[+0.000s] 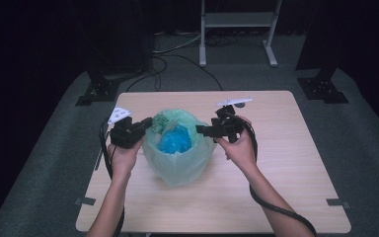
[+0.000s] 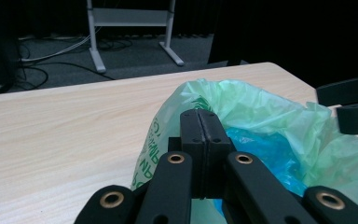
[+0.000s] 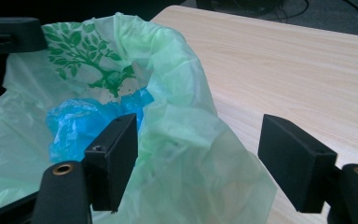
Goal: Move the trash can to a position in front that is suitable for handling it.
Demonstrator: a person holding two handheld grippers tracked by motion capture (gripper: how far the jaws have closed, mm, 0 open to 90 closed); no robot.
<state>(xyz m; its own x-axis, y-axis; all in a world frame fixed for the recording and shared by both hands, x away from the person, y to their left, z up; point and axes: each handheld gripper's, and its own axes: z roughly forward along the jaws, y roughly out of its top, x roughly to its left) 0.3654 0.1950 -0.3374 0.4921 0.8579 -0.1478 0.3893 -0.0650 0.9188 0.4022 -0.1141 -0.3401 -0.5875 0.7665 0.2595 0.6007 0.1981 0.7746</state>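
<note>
You're working w/ a green bag (image 1: 180, 158) sitting upright near the middle of the worktop (image 1: 286, 163), its mouth open toward the ceiling. The bag is the ref for everything below.

Inside the bag, a crumpled blue bag (image 1: 174, 140) is lying, visible thru the mouth in the high view and in both tong views. A green leaf/tree print is showing on the bag's far-left inner wall in the right gripper view.

Left tongs (image 1: 147, 123): you're holding them at the bag's left rim, tips touching it. In the left gripper view the left tongs (image 2: 199, 135) are closed, jaws pressed flat together w/ no gap, right at the rim fold w/ green lettering. Can't tell whether film is actually pinched between them; rim is lying just behind and beside the tips.

Right tongs (image 1: 203, 130): you're holding them at the bag's right rim, tips pointing in toward the bag. In the right gripper view the right tongs (image 3: 200, 154) are spread wide open, one jaw sitting over the bag's mouth by the blue bag, the other outside the bag over bare worktop; the bag's right wall is running between the two jaws, not clamped.

Your left hand (image 1: 123, 160) is just left of the bag; right hand (image 1: 239, 148) just right of it. Cables are trailing back along both forearms.
</note>
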